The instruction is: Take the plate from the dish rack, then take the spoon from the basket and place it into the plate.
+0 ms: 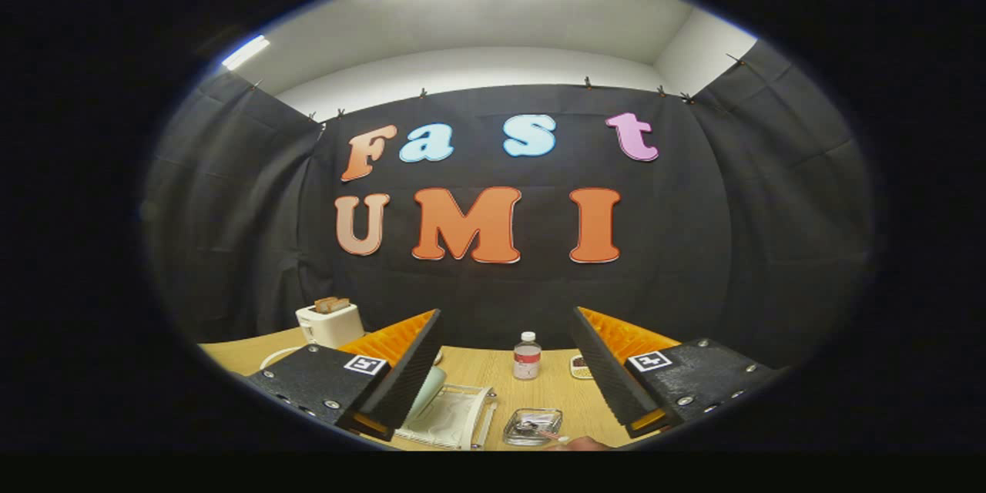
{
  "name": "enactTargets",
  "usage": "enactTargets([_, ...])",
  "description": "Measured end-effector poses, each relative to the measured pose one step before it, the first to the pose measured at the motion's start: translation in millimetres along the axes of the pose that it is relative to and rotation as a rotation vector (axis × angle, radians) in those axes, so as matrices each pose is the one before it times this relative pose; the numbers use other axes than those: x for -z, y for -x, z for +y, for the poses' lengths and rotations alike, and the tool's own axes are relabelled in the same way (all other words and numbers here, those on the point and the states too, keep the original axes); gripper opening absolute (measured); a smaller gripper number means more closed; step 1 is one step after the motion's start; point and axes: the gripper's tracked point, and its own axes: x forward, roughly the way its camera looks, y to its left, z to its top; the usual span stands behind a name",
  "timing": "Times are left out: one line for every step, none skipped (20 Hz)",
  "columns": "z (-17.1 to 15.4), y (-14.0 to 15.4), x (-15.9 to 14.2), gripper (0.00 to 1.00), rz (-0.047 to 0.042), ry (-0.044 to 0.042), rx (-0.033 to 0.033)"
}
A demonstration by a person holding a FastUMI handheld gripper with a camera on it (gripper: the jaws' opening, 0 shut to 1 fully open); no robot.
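Pale plate point(431, 393) upright in dish rack point(454, 420), spoon point(531, 427) in basket point(533, 427). Fingers point(404, 370) spread, holding nothing; everything left.

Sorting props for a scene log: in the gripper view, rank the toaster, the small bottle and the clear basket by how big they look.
1. Toaster, partly behind one finger.
2. Clear basket, nearer the camera, so unsure against the toaster.
3. Bottle, smallest.
The gripper is open above the table.
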Motion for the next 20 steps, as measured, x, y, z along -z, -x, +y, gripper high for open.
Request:
enactTargets([-0.66,0.58,3.04,0.98,0.00810,0.00169,-0.00052])
enactTargets([0.68,0.75,1.24,0.98,0.01017,0.00054,-0.00012])
enactTargets([0.62,-0.48,4.03,0.98,0.01335,0.00035,-0.00029])
enactTargets([-0.13,-0.69,3.33,0.98,0.01824,0.00165,0.00385])
enactTargets([1.01,-1.11,4.91,0.98,0.01842,0.00019,-0.00403])
enactTargets([2.64,-1.11,2.80,0.98,0.01719,-0.00320,-0.00508])
enactTargets([1.52,-1.04,3.75,0.98,0.02035,-0.00395,-0.00199])
enactTargets([0.68,-2.33,4.84,0.98,0.02506,0.00016,0.00047])
enactTargets([2.02,-3.63,6.95,0.98,0.02743,0.00328,-0.00210])
enactTargets([3.45,-2.58,7.01,0.98,0.03721,0.00410,-0.00319])
enactTargets([4.60,-3.19,11.47,0.98,0.04390,0.00248,-0.01050])
enactTargets([5.10,-3.66,10.05,0.98,0.05072,-0.00109,-0.01147])
enactTargets([6.17,-3.09,10.89,0.98,0.05618,-0.00419,-0.01741])
enactTargets([6.71,-3.60,7.49,0.98,0.04197,-0.00845,-0.01583])
enactTargets([5.79,-3.62,4.71,0.98,0.03867,-0.01044,-0.01875])
enactTargets([8.05,-3.37,3.51,0.98,0.02581,-0.01071,-0.02023])
enactTargets([5.96,-3.62,2.45,0.98,0.02208,-0.00400,-0.01479])
enactTargets([5.57,-4.83,2.11,0.98,0.02125,-0.00196,-0.01077])
enactTargets([3.99,-5.19,1.70,0.98,0.02347,-0.00032,-0.00668])
enactTargets([4.91,-4.95,1.82,0.98,0.02466,-0.00674,-0.01118])
